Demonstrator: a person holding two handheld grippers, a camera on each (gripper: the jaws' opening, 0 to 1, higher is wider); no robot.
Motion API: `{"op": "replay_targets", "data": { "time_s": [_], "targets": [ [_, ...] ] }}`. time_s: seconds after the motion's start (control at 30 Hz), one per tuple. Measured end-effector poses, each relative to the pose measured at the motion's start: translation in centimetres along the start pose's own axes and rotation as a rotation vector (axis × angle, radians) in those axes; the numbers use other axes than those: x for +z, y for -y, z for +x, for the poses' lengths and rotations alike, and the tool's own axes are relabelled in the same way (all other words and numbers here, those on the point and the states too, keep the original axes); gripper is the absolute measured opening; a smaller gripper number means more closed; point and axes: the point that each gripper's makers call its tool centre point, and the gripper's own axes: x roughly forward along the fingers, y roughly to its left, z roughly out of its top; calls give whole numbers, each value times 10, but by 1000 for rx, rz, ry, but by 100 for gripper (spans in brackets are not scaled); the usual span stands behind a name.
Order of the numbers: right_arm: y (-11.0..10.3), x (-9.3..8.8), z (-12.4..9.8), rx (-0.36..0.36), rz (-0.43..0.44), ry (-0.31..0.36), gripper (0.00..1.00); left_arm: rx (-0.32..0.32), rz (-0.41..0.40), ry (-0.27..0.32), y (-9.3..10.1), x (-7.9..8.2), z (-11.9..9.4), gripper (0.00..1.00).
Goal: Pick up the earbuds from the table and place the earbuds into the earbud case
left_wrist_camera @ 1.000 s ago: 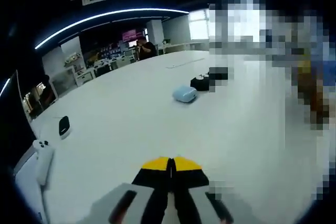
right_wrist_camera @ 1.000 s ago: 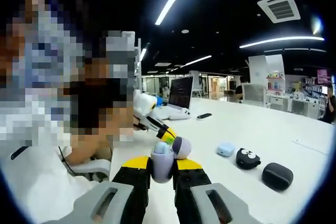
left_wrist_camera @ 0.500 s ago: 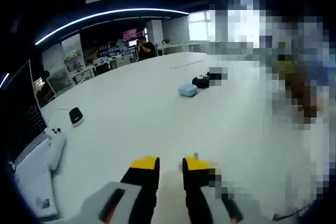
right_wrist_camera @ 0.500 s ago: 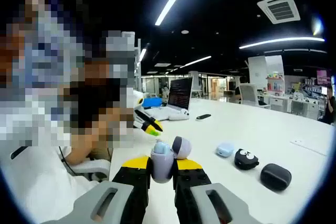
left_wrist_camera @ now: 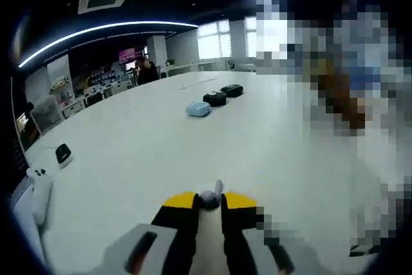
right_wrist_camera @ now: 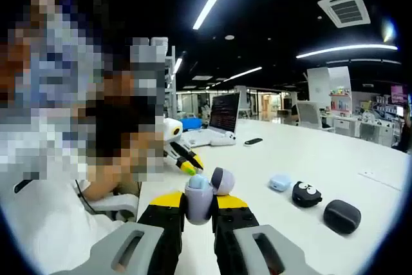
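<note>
Left gripper [left_wrist_camera: 209,199] jaws, apart 0.5 s ago, now pinch a small grey earbud [left_wrist_camera: 210,196] at 6 o'clock.

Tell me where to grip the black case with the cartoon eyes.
Take the black case across its rounded sides, coming down from above. It lies flat on the white table, with the blue case and the dark oval case standing apart on either side.

In the right gripper view the earbud case [right_wrist_camera: 201,199] sits between the fingers [right_wrist_camera: 168,205], lid [right_wrist_camera: 223,180] tipped to their right. Ahead and right on the table [right_wrist_camera: 309,159] three small cases [right_wrist_camera: 307,194] lie in a row (the left gripper [right_wrist_camera: 182,161] ahead-left). An earbud [left_wrist_camera: 209,196] sits between the left fingertips [left_wrist_camera: 181,201].
</note>
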Motion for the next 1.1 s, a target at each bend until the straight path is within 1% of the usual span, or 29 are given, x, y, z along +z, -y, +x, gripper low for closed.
{"op": "replay_targets", "data": {
  "time_s": [0.1, 0.17, 0.27, 0.33, 0.4, 0.47, 0.57, 0.6, 0.63, 0.67, 0.7, 0.73, 0.77, 0.8, 0.87, 0.93, 1.0, 1.07, 1.1],
  "targets": [
    [0, -2, 1, -1, 1, -6, 16, 11, -12, -2, -2, 1, 3, 14],
    [1, -3, 1, -2, 2, -8, 16, 27, -4, -6, -5, 3, 5, 14],
    [1, -3, 1, -1, 3, -10, 16, 26, -7, -8, -3, 6, 7, 14],
    [2, -3, 1, -1, 6, -9, 16, 35, 5, -16, -2, 8, 8, 14],
    [3, -4, 2, -3, 8, -10, 16, 60, 45, -36, -3, 13, 6, 14],
    [4, -6, 4, -3, 16, -12, 16, 82, 89, -40, 1, 23, 5, 14],
    [6, -8, 5, -10, 28, -18, 16, 143, 165, -44, 4, 41, 0, 14],
    [6, -8, 5, -13, 33, -16, 16, 169, 185, -50, 5, 48, -2, 14],
    [7, -8, 5, -16, 38, -13, 16, 215, 181, -72, 4, 52, -5, 14],
    [8, -8, 6, -20, 44, -12, 16, 278, 242, -109, 2, 59, -8, 14],
    [9, -8, 6, -27, 48, -13, 16, 300, 281, -129, 3, 63, -8, 14],
    [10, -8, 6, -30, 50, -14, 16, 327, 329, -142, 6, 71, -9, 14],
    [10, -9, 6, -32, 54, -15, 16, 362, 359, -121, 7, 84, -10, 14],
    [10, -8, 6, -34, 57, -14, 16, 381, 396, -103, 11, 96, -12, 14],
    [10, -8, 6, -35, 59, -13, 16, 407, 472, -75, 21, 119, -16, 14],
    [10, -7, 5, -38, 65, -9, 16, 435, 560, -67, 31, 139, -19, 14],
    [10, -5, 4, -45, 69, -4, 16, 457, 647, -76, 42, 154, -20, 14],
    [11, -4, 4, -50, 74, 0, 16, 457, 722, -107, 54, 162, -18, 14],
    [12, -4, 5, -52, 76, 1, 16, 469, 769, -112, 58, 168, -17, 14]
  ]
}}
